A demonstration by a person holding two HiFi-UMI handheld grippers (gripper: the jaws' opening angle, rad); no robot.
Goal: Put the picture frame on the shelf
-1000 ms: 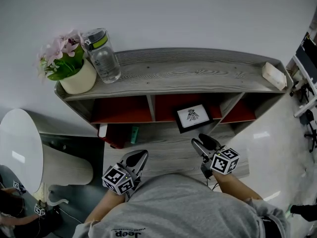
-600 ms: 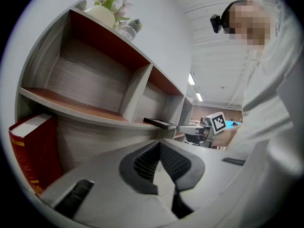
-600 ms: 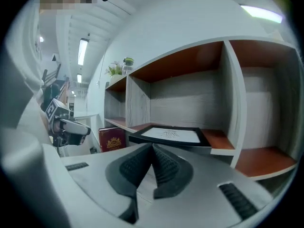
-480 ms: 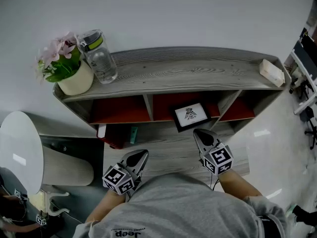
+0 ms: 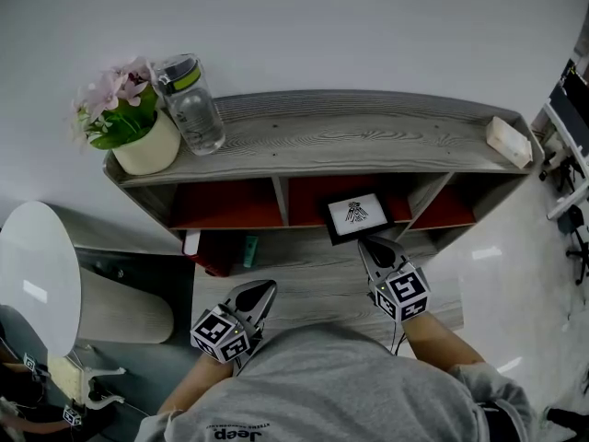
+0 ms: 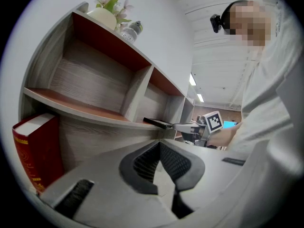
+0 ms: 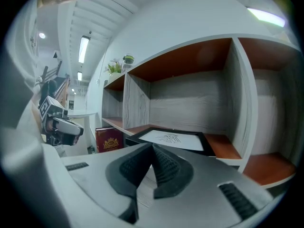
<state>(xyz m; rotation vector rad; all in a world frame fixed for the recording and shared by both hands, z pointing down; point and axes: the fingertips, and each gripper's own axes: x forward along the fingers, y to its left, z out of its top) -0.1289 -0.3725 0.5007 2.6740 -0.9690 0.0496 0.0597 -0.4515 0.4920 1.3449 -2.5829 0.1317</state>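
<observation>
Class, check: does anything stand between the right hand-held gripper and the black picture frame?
Nothing visible does. The shut, empty right hand-held gripper points at the near edge of the black picture frame lying flat in the middle compartment of the grey wooden shelf.

The left gripper point(image 5: 265, 288) and the right gripper point(image 5: 366, 246) both point forward, jaws pressed together on nothing.

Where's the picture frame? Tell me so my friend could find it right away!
Find the long gray wooden shelf unit against the white wall, with a flowerpot and water bottle on top. Below the top board are red-lined compartments; the picture frame lies flat in the middle one. It is the only black-edged rectangle holding a white sheet with a small dark drawing.
</observation>
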